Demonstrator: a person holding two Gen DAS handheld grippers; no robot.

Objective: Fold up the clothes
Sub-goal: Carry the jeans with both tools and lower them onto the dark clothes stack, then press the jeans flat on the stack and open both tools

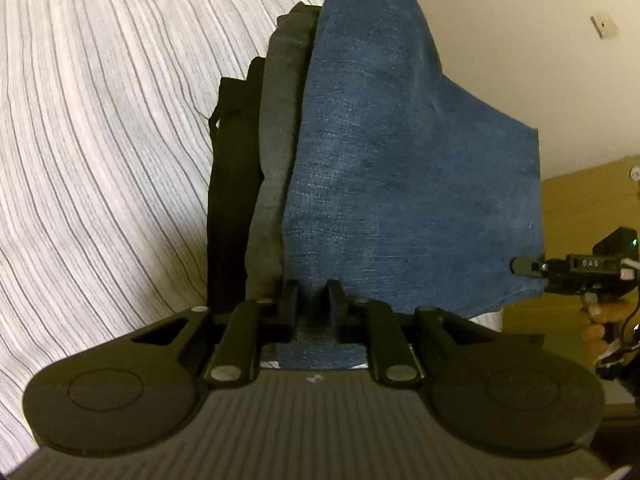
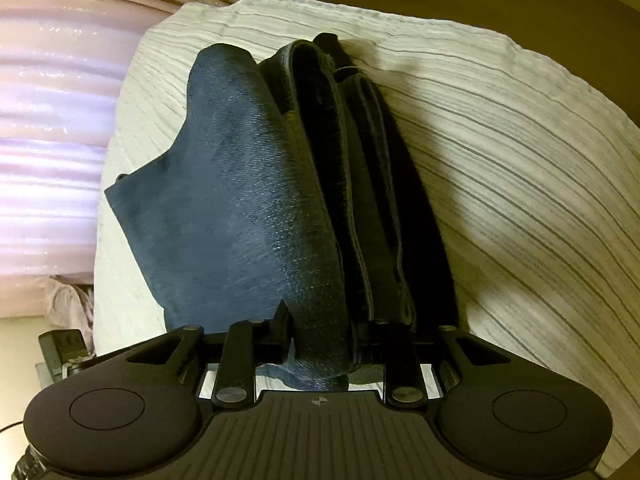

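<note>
Both tongs [image 1: 313, 286] [image 2: 318, 322] level, clamped on blue cloth [image 1: 400, 168].

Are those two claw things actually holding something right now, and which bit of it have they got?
Yes. Both hold the blue denim garment by its near edge: the left gripper and the right gripper each pinch that hem, with folded dark clothes lying beside it.

The jeans [image 1: 400, 168] hang between both claws above the bed [image 1: 100, 120], the folded garments [image 1: 256, 184] stacked just beside them.
</note>
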